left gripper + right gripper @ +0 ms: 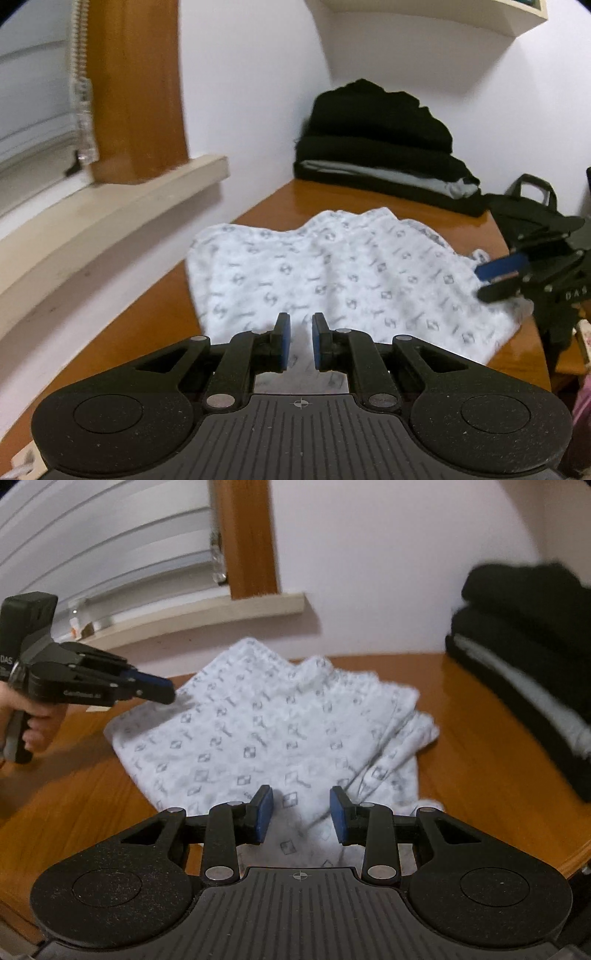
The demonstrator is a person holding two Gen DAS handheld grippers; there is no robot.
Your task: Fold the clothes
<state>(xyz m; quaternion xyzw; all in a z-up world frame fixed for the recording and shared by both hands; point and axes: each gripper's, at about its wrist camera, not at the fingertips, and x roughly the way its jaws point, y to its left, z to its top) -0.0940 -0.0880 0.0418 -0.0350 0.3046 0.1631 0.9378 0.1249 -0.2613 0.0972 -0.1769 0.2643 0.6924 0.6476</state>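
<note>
Both tongs empty: left tongs (299, 339) slightly parted, right tongs (301, 818) spread; regrip the printed white garment (266, 731) (near edge, 6 o'clock) on the worktop (480, 738)

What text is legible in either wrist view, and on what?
"DAS": white letters on the right claw body, cut by the frame edge.
"DAS": on the left claw body; a longer word lower down is too blurred.
White cloth: printed grey symbols, no readable words.
</note>
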